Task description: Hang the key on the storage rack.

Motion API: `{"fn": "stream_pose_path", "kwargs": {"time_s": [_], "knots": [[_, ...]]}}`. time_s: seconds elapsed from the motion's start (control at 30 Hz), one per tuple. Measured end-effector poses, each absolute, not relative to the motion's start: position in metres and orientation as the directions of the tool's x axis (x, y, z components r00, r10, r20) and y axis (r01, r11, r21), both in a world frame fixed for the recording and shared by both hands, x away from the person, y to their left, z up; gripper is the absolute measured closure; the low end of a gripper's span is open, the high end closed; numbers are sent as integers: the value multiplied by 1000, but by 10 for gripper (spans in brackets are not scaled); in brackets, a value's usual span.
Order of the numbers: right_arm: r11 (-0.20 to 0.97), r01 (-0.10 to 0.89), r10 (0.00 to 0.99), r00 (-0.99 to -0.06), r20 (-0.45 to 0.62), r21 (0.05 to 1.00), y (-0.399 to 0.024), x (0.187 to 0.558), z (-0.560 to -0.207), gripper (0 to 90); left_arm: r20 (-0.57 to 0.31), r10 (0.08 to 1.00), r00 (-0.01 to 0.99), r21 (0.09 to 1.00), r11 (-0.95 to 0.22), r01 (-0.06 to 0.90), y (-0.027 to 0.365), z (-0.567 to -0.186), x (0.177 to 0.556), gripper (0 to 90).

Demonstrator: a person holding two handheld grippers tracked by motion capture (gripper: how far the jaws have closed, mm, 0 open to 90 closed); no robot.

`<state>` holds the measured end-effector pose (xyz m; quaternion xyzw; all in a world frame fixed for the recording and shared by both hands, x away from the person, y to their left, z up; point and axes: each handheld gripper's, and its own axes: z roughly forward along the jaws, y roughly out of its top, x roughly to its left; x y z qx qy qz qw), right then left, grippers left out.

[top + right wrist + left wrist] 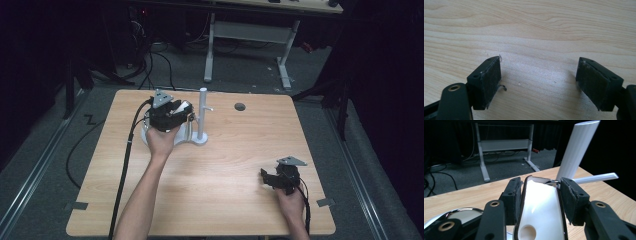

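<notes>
The left hand-held gripper [539, 192] clamps a white cup [540, 212], its base cut off; the right hand-held gripper [537, 82] gapes empty.

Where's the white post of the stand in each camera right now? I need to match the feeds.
High view: the white post stands upright at the table's far middle, just right of the left gripper.
Left gripper view: upper right, rising behind the jaws.
Right gripper view: bare tabletop between open jaws.
Shared landmark: the wooden table.
</notes>
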<state>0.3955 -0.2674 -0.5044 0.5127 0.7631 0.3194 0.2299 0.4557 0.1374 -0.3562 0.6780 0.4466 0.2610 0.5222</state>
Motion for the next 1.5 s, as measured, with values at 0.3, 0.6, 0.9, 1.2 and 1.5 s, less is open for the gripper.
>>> {"fn": "stream_pose_path", "kwargs": {"time_s": [0.3, 0.6, 0.9, 1.2, 1.5], "knots": [[269, 637, 930, -367, -22, 723, -267, 395, -504, 204, -93, 873, 479, 938, -84, 336, 130, -359, 454, 530], [269, 636, 930, -368, -22, 723, -267, 395, -504, 204, -82, 863, 498, 936, -106, 337, 123, -363, 448, 530], [270, 636, 929, -368, -23, 723, -267, 395, -504, 203, -85, 865, 494, 931, -107, 349, 123, -371, 439, 528], [269, 637, 930, -368, -22, 723, -267, 395, -504, 204, -82, 871, 484, 932, -106, 348, 126, -379, 428, 528], [269, 636, 930, -368, -22, 723, -267, 395, -504, 204, -85, 871, 483, 932, -102, 347, 128, -384, 421, 528]]}}
